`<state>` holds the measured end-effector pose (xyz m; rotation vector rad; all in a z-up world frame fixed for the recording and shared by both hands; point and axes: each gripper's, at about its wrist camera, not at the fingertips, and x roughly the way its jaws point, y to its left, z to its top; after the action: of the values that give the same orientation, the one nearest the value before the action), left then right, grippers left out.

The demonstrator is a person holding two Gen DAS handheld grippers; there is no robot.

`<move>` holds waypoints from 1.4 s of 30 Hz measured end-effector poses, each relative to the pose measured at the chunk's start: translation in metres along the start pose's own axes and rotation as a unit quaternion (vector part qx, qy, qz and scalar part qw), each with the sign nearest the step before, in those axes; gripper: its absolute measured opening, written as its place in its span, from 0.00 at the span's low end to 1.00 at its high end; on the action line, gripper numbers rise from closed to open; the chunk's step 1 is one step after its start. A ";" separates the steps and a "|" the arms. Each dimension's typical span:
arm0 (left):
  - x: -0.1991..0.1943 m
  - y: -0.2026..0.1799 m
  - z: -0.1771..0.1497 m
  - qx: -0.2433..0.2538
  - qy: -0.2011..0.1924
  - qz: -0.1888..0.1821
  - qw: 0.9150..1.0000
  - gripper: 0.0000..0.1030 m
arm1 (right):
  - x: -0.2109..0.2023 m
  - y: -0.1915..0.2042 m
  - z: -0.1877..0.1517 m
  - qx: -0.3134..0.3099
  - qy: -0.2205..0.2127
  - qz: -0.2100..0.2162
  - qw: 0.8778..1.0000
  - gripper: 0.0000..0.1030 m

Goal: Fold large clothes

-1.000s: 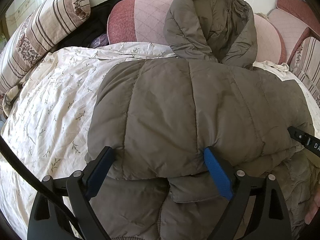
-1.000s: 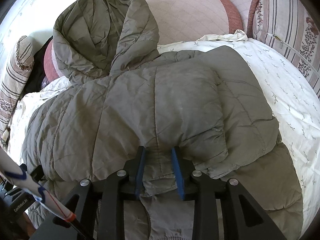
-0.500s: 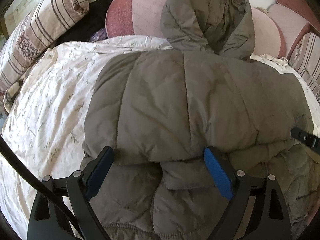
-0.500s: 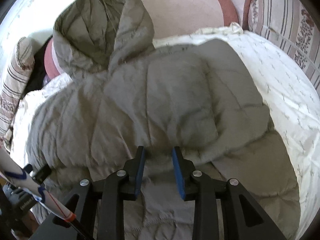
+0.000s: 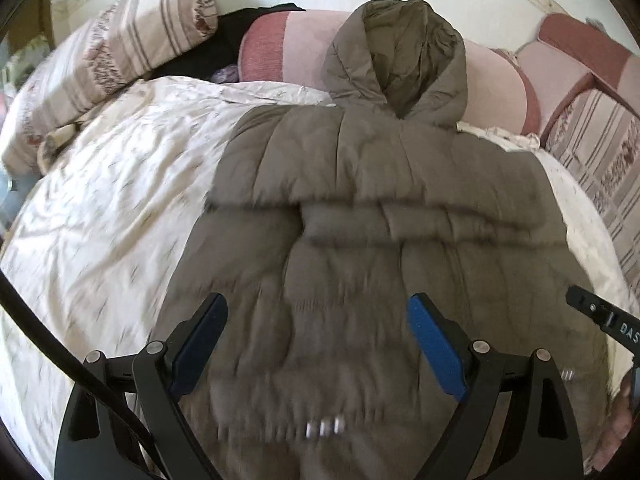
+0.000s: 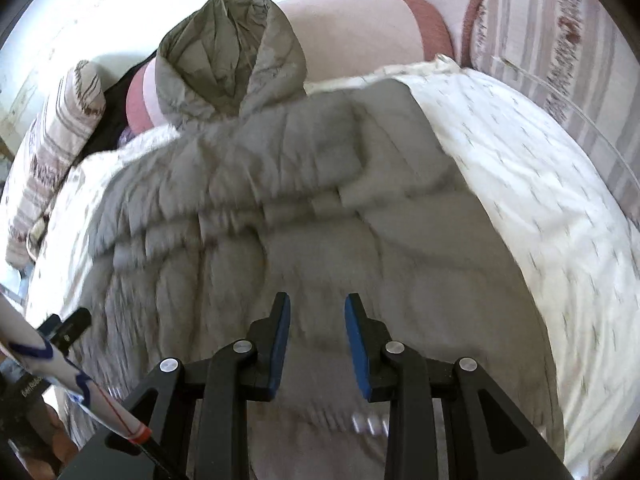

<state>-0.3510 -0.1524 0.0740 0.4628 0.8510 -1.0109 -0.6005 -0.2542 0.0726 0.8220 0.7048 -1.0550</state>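
A grey-brown padded hooded jacket (image 5: 380, 208) lies on the bed, its hood (image 5: 396, 64) leaning on the pink cushions. Its folded part lies across the upper half. My left gripper (image 5: 316, 312) is wide open above the jacket's lower part and holds nothing. In the right wrist view the same jacket (image 6: 304, 208) fills the middle. My right gripper (image 6: 316, 308) hovers over its lower part, the jaws a narrow gap apart with nothing between them. The tip of the right gripper (image 5: 600, 316) shows at the right edge of the left wrist view.
A cream floral bedsheet (image 5: 112, 200) covers the bed. A striped pillow (image 5: 120, 52) and dark clothing (image 5: 240, 28) lie at the back left. Pink cushions (image 5: 496, 84) line the back, and a striped cushion (image 6: 560, 48) stands at the right.
Both grippers have pulled back and up from the jacket's folded edge, which now lies farther off. The right gripper has let go of the fabric. The view is motion-blurred.
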 end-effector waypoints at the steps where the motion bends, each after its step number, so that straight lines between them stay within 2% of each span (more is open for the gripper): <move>1: -0.002 -0.001 -0.007 -0.004 0.002 0.004 1.000 0.88 | -0.003 -0.003 -0.013 0.000 0.005 -0.001 1.000 0.30; 4: -0.005 -0.007 -0.035 -0.017 0.026 -0.004 1.000 0.88 | -0.006 -0.013 -0.044 0.000 0.026 -0.003 1.000 0.30; 6: -0.006 -0.011 -0.053 -0.018 0.037 0.004 0.999 0.88 | -0.007 -0.014 -0.060 -0.006 0.036 -0.007 0.999 0.30; 10: -0.004 -0.016 -0.090 -0.018 0.071 0.009 0.997 0.88 | -0.013 -0.012 -0.087 -0.031 0.029 -0.026 0.999 0.32; 16: -0.013 -0.025 -0.120 0.003 0.054 0.036 0.998 0.95 | -0.011 -0.011 -0.109 -0.043 0.016 -0.044 0.998 0.39; 24: -0.012 -0.025 -0.130 -0.005 0.033 0.045 0.998 1.00 | -0.014 -0.017 -0.119 -0.041 -0.008 -0.038 0.998 0.45; 29: -0.012 -0.027 -0.132 -0.005 0.023 0.051 0.998 1.00 | -0.016 -0.016 -0.131 -0.069 -0.042 -0.038 0.996 0.47; 32: -0.013 -0.028 -0.134 -0.003 0.013 0.054 0.998 1.00 | -0.017 -0.018 -0.137 -0.062 -0.066 -0.034 0.995 0.48; 37: -0.015 -0.031 -0.137 0.003 -0.010 0.064 0.998 1.00 | -0.016 -0.011 -0.138 -0.072 -0.074 -0.053 0.993 0.50; 42: -0.015 -0.031 -0.138 0.005 -0.015 0.066 0.998 1.00 | -0.016 -0.006 -0.139 -0.091 -0.081 -0.072 0.990 0.55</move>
<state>-0.4375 -0.0639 0.0047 0.5051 0.7793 -0.8975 -0.6266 -0.1306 0.0121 0.5292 0.7179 -1.1536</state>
